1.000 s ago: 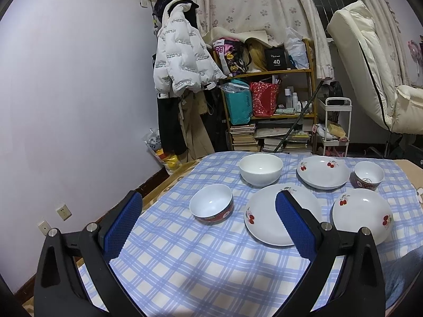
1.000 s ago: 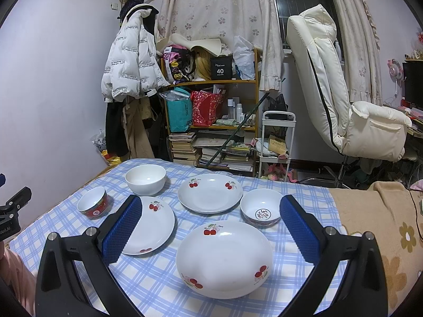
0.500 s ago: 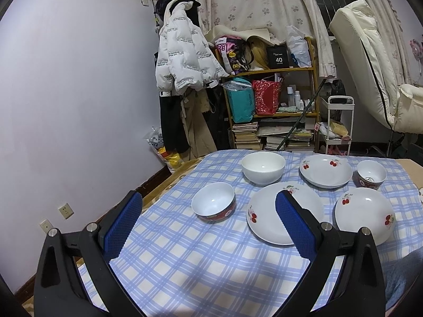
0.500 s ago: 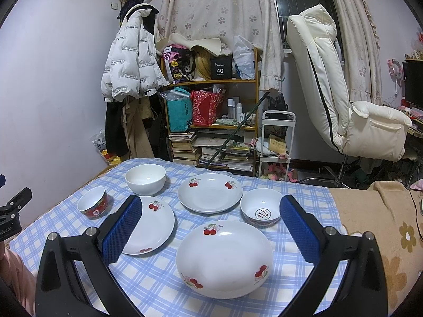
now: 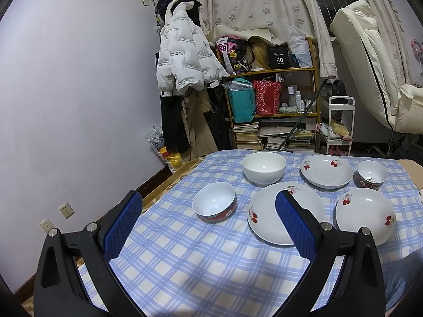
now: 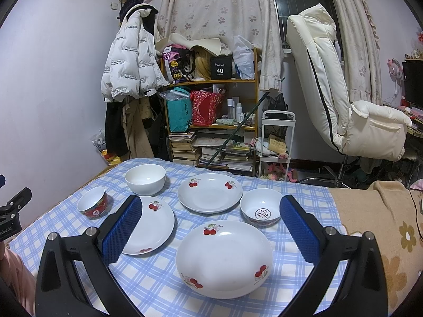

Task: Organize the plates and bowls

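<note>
Three white cherry-print plates lie on the blue checked tablecloth (image 6: 158,280): a near deep plate (image 6: 224,257), a flat plate (image 6: 153,224) to its left, and a far plate (image 6: 210,191). A plain white bowl (image 6: 145,178) stands at the back left, a small red-sided bowl (image 6: 93,205) at the left, and a small patterned bowl (image 6: 261,209) at the right. My right gripper (image 6: 210,228) hangs open over the near deep plate, holding nothing. My left gripper (image 5: 208,224) is open just short of the red-sided bowl (image 5: 214,202), with the flat plate (image 5: 275,211) partly behind its right finger.
A wooden shelf (image 6: 211,111) crammed with bags and books stands behind the table, beside a hanging white jacket (image 6: 132,58) and a small white cart (image 6: 277,137). A cream recliner chair (image 6: 343,105) stands at the right. A tan flowered blanket (image 6: 383,227) covers the table's right end.
The left wrist view has shifted a little: the dishes sit slightly lower and further right than before. The right gripper has not moved. Both stay open.
</note>
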